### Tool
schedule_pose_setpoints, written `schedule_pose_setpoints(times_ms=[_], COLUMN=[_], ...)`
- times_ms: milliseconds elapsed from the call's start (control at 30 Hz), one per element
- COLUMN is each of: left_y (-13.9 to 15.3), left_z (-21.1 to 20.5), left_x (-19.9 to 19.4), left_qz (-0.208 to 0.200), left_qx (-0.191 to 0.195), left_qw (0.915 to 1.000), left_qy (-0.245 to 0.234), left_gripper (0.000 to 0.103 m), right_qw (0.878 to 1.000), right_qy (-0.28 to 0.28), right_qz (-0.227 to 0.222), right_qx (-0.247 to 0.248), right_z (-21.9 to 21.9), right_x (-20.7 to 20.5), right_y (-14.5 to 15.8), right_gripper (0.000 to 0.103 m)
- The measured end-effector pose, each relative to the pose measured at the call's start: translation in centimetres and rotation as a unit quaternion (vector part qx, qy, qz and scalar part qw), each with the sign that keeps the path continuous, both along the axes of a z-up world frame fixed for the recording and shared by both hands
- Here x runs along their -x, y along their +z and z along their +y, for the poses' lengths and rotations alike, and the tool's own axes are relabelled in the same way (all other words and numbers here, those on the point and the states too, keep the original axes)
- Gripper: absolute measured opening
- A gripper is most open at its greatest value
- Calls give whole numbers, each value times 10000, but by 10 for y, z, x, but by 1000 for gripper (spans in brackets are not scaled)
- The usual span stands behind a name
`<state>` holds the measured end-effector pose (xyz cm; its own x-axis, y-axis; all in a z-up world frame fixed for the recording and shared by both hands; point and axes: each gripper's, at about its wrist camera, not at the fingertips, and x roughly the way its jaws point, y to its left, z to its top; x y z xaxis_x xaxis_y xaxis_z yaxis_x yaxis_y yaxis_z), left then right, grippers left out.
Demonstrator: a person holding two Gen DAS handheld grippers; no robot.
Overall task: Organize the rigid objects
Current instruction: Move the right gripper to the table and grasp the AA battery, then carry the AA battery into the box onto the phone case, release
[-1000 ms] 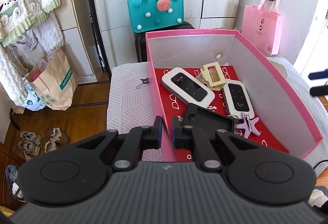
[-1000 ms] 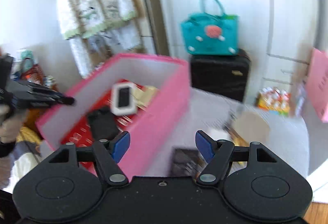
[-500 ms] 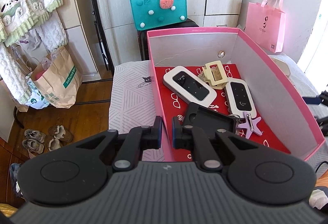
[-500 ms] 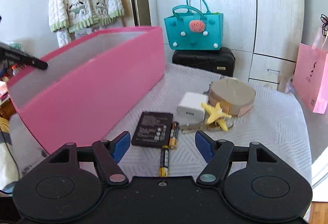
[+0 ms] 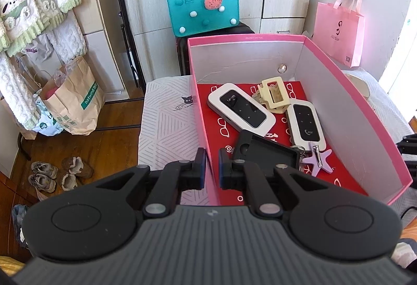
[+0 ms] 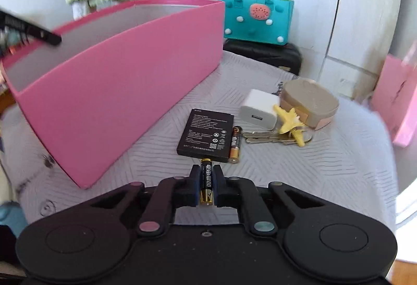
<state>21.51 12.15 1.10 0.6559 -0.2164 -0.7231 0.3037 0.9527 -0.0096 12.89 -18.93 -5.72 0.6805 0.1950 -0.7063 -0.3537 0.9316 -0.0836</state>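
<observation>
My left gripper (image 5: 211, 162) is shut on the near left wall of the pink box (image 5: 351, 92). Inside lie a white Wi-Fi router (image 5: 241, 109), a beige hair clip (image 5: 273, 96), a second white device (image 5: 305, 122), a black case (image 5: 264, 153) and a purple star keychain (image 5: 319, 158). My right gripper (image 6: 206, 182) is shut on a black AA battery (image 6: 206, 179) on the table. Beside it lie a flat black battery (image 6: 207, 135), a second AA battery (image 6: 235, 144), a white charger (image 6: 259, 109), keys with a yellow star (image 6: 289, 123) and a beige case (image 6: 310, 100).
The pink box (image 6: 117, 81) stands left of the right gripper. A teal felt bag (image 6: 258, 16) sits on a black suitcase (image 6: 263, 54) at the back. A pink bag (image 5: 338, 32) hangs at right. Paper bags (image 5: 73, 100) and shoes (image 5: 60, 173) are on the floor left.
My right gripper has swung from the box down to the table and closed on the AA battery. The left gripper stays on the box wall.
</observation>
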Motion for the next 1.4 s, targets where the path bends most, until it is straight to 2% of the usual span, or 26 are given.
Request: schedule_pose_setpoints(times_ms=[133, 367, 500, 633, 767, 900, 1000, 1233, 1400], left_y=[0, 0, 1, 2, 2, 2, 2, 2, 1], left_z=[1, 1, -1, -2, -6, -8, -8, -13, -14], left_x=[1, 1, 1, 1, 1, 2, 3, 5, 6], left_qz=[12, 9, 18, 35, 19, -1, -3, -86, -112], left_qx=[2, 9, -58, -93, -155, -210, -219, -366, -400], left_qw=[10000, 10000, 10000, 9999, 9999, 9998, 9998, 9993, 9991], left_qy=[-11, -27, -49, -77, -73, -45, -27, 22, 49], left_gripper=[7, 7, 7, 7, 7, 7, 7, 7, 7], right_qw=[9995, 9972, 9938, 9872, 9803, 9765, 9738, 9713, 9722], right_qy=[102, 78, 316, 890, 1355, 1474, 1542, 1562, 1433], right_qz=[-274, -655, -693, -370, 216, 769, 1020, 1151, 1069], right_qx=[100, -346, -811, -1269, -1419, -1371, -1325, -1379, -1514], right_z=[6, 8, 16, 39, 74, 108, 125, 138, 121], right_x=[7, 2, -14, -32, -58, -82, -94, -108, -105], right_y=[14, 72, 109, 129, 120, 95, 85, 81, 89], right_gripper=[11, 11, 11, 11, 11, 11, 11, 10, 11])
